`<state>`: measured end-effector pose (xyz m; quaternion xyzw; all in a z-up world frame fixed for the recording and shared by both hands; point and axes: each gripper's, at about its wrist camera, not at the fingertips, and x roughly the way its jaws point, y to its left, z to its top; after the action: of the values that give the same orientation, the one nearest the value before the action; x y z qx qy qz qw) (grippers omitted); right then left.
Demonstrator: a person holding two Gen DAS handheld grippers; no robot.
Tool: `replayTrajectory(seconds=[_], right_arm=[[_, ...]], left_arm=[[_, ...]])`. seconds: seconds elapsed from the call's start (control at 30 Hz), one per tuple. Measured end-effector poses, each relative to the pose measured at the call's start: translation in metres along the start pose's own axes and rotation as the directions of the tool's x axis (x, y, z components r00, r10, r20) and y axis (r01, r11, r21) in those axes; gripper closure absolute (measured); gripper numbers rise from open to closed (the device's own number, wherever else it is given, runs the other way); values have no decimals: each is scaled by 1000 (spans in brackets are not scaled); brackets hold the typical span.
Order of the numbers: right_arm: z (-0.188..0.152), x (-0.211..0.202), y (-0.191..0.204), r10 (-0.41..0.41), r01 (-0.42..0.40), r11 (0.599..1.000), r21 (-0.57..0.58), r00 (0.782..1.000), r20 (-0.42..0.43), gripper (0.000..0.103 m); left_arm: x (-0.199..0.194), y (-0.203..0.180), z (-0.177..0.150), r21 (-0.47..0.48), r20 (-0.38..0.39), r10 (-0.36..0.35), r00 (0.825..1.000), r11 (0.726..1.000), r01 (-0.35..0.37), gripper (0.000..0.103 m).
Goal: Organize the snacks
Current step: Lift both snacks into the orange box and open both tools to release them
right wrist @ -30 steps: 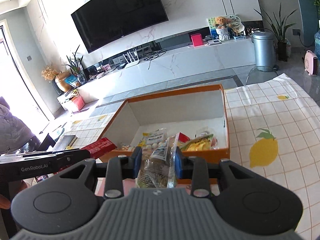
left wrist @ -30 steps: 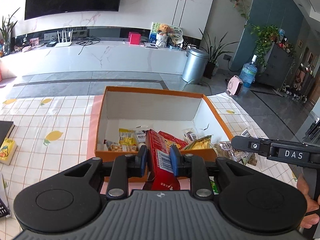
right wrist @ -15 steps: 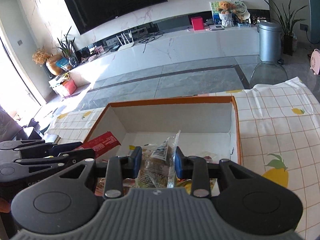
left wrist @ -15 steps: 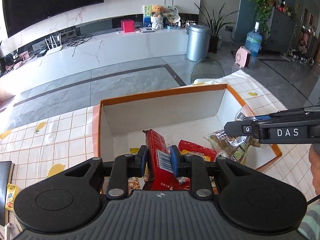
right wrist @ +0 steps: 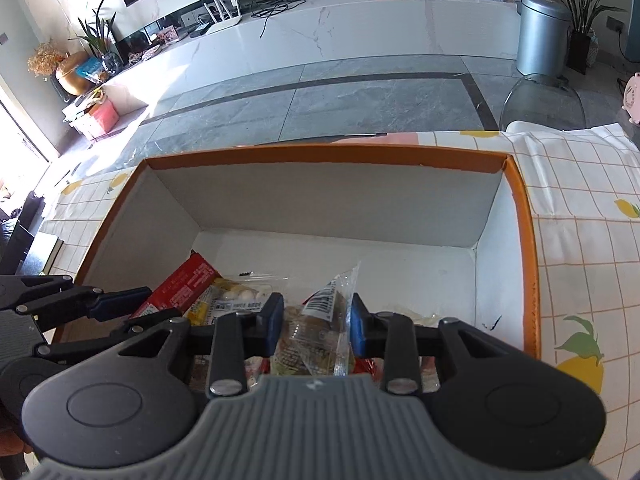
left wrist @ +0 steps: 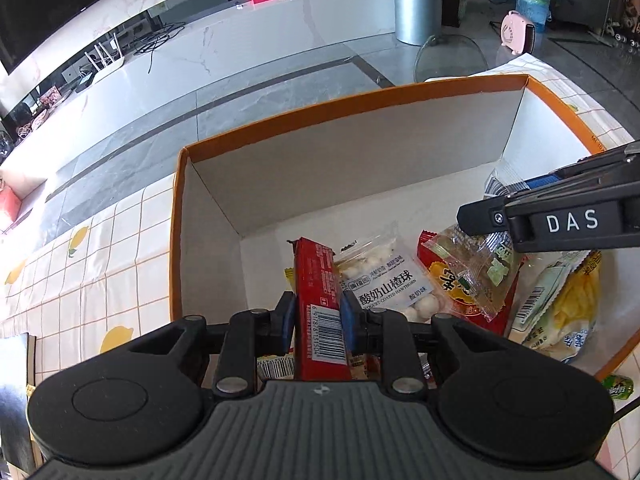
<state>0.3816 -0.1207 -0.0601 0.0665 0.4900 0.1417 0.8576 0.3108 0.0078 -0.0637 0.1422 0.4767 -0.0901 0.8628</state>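
Observation:
An orange box [left wrist: 360,98] with white inner walls holds several snack packets. My left gripper [left wrist: 318,318] is shut on a red snack bar [left wrist: 318,284], held upright over the box's near left part. My right gripper [right wrist: 316,320] is shut on a clear packet of brown snacks [right wrist: 316,332], held over the box's near middle; the packet also shows in the left wrist view [left wrist: 476,268]. The box shows in the right wrist view [right wrist: 320,156]. A white yogurt hawthorn ball packet [left wrist: 384,276] and a yellow packet [left wrist: 568,304] lie inside.
The box sits on a white tablecloth [right wrist: 580,248] with orange grid and lemon print. A small green packet [left wrist: 618,386] lies outside the box at the right. A dark book [right wrist: 36,248] lies on the table at the left. The box's far half shows bare white floor [right wrist: 380,256].
Both grippers have moved forward and tilted down over the box with their snacks still held. The box interior now fills both views.

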Motion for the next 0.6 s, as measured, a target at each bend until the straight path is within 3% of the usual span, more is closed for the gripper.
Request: replayTrajectory(seconds=[0.3,0.47,0.6], right_arm=[[3,16,-1,-16,16,1000,-3,999,-39,66],[4,6,2,-43,43,999,-30,999,-14,58],[2,-14,6,-40,40,998,-42,999,12,56]], left_arm=[[5,-6,1,19,-8,17,1000,1000,-17,76],[-8,-7,-1,19,29,-7,1000,1000,6,62],[-29,-7,-3,-3,69,-20,997,1000,20,60]])
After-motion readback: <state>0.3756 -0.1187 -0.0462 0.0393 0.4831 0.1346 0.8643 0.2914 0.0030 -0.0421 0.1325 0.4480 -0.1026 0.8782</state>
